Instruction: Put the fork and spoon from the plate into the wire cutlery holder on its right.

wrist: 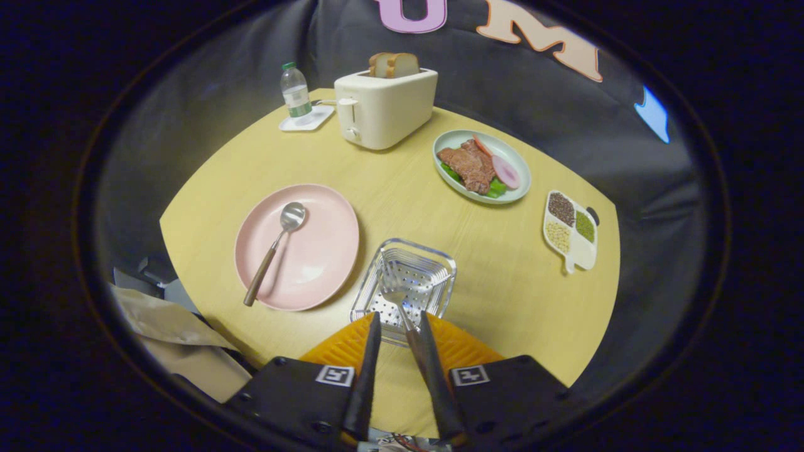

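1. I hold the gripper (pixel 397 320) above the wire cutlery holder (pixel 405 285); fingers slightly parted, fork (pixel 402 307) leaning against one, grip uncertain.
2. Spoon (pixel 276 248) lies on plate (pixel 296 246), left of holder.
3. Next, I judge: drop fork, fetch spoon.

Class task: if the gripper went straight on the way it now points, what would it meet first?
Probably the wire cutlery holder, just ahead of the gripper. The fork leans on one finger, head inside the holder. Depth is unclear.

The gripper (pixel 397 323) has two long thin fingers on black blocks — each block has a small square marker, round screws and ridged orange plates.
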A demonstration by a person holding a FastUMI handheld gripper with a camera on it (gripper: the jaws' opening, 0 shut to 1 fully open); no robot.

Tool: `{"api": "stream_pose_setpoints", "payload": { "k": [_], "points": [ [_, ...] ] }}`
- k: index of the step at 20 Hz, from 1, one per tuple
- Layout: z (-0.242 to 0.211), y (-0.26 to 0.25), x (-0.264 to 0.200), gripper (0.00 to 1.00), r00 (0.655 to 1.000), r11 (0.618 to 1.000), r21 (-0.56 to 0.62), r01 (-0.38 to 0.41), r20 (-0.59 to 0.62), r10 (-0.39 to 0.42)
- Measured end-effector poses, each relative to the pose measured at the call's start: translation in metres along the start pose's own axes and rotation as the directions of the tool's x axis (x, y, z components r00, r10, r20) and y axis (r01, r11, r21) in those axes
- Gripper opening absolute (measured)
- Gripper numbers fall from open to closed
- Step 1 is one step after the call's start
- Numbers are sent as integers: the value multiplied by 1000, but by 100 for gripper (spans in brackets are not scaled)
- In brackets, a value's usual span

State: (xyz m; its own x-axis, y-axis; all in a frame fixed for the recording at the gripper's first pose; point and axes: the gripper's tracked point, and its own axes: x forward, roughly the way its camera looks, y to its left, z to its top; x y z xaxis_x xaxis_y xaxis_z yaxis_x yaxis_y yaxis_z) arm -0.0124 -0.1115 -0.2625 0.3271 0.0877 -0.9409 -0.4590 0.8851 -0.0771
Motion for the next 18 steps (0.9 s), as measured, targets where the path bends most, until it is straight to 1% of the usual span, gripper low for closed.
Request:
{"api": "stream_pose_setpoints", "payload": {
  "k": [2, 5, 9, 11, 13, 15, 18],
  "points": [
    [9, 5, -6, 71, 999, 999, 30, 11, 46, -13],
    [30, 19, -20, 96, 985, 997, 64, 30, 169, -40],
    [52, 54, -34, 98, 944, 992, 122, 36, 323, -74],
    [57, 75, -35, 98, 924, 988, 154, 28, 374, -84],
    [55, 96, -32, 98, 914, 983, 184, 16, 397, -89],
    [53, 113, -21, 98, 913, 978, 210, 9, 398, -94],
    [50, 130, -4, 97, 908, 973, 226, 37, 398, -127]
  ]
}}
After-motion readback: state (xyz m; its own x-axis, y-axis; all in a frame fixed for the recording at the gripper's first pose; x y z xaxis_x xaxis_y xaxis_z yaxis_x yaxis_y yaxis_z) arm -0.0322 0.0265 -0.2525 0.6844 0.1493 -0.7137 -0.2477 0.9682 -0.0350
